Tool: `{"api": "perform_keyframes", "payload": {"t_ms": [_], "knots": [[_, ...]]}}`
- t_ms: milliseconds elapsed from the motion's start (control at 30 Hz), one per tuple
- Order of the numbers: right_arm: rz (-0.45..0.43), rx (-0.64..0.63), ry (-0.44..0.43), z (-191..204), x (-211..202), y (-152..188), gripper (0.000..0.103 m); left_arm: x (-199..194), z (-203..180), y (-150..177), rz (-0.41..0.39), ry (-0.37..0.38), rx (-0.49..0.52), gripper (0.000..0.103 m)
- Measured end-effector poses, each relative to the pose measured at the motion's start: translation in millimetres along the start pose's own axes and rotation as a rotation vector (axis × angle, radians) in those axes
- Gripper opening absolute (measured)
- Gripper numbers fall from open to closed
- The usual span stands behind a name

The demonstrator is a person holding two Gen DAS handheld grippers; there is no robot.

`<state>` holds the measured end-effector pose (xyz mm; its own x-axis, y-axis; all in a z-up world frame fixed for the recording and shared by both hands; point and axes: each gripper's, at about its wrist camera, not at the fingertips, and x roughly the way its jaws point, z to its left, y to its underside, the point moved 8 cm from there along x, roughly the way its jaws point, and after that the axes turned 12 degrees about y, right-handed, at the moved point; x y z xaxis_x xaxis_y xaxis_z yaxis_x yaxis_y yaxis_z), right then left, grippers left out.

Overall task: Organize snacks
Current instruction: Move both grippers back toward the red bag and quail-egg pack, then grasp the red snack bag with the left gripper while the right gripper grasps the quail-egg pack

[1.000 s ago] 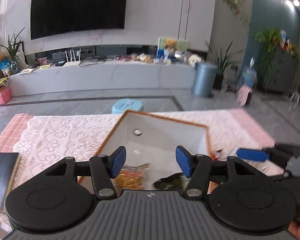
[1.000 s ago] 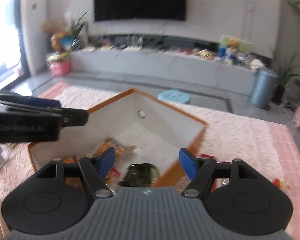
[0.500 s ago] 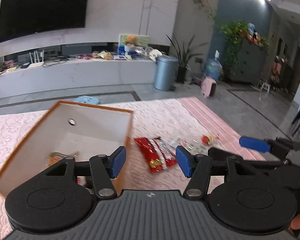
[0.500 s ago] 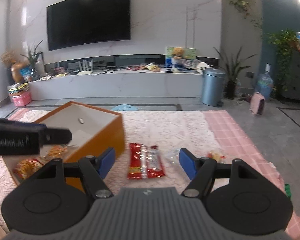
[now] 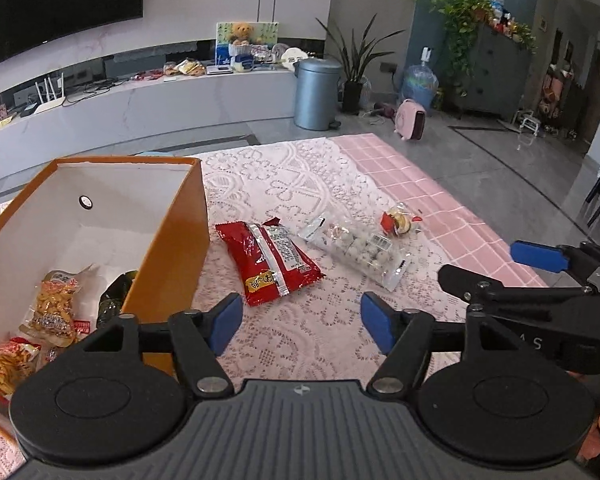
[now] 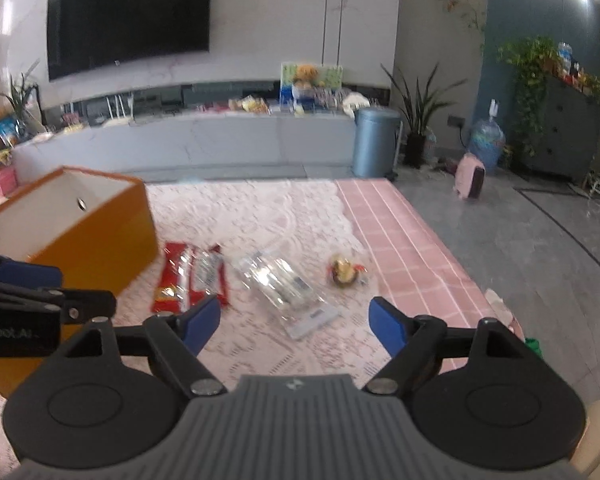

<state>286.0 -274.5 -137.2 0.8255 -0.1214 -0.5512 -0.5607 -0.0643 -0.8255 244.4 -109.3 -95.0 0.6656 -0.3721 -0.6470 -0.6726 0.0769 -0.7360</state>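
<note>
Just beyond the left tongs point(image 5: 301, 326), jaws just spread wider and empty, lies the red foil snack packet point(image 5: 269, 261), long axis near-to-far beside the orange cardboard box point(image 5: 171, 240); right tongs point(image 6: 295, 322), likewise spread, face the clear pack point(image 6: 286, 290).

Snacks loose on the lace cloth, more already in the orange box

The red snack packet point(image 5: 269, 266) lies flat just ahead of the left gripper's point(image 5: 301, 327) open jaws, a little toward its left pad, printed back up. The clear bag of pale round sweets point(image 5: 356, 246) lies flat beyond those jaws, toward the right pad, angled away; in the right wrist view it sits just ahead of the right gripper's point(image 6: 295, 324) open jaws. The small gold-and-red wrapped sweet point(image 5: 397, 222) rests farthest out, right of the clear bag. The orange box point(image 5: 172, 240), white inside and open-topped, stands left of both jaws, holding several packets point(image 5: 54, 306).
</note>
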Motion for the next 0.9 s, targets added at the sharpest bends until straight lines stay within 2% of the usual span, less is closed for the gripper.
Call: {"api": "perform_keyframes", "payload": {"t_ms": [167,233,400,633,900], "knots": [[0.033,-0.013,0.003,-9.1,28.5,0.0,0.084,20.7,3.4,-7.2,0.034,-0.025,0.018,0.088],[0.059,-0.052,-0.011,-5.9,42.1,-1.2,0.091,30.9,3.5,-10.4,0.053,-0.035,0.024,0.088],[0.087,-0.146,-0.041,6.0,73.0,-6.8,0.094,52.7,14.2,-16.9,0.081,-0.071,0.021,0.088],[0.119,-0.099,-0.097,15.6,119.6,-15.3,0.094,79.6,38.5,-18.0,0.108,-0.079,-0.126,0.088],[0.102,-0.108,-0.16,25.6,150.3,-2.9,0.087,98.3,48.5,-23.6,0.123,-0.082,-0.139,0.088]]}}
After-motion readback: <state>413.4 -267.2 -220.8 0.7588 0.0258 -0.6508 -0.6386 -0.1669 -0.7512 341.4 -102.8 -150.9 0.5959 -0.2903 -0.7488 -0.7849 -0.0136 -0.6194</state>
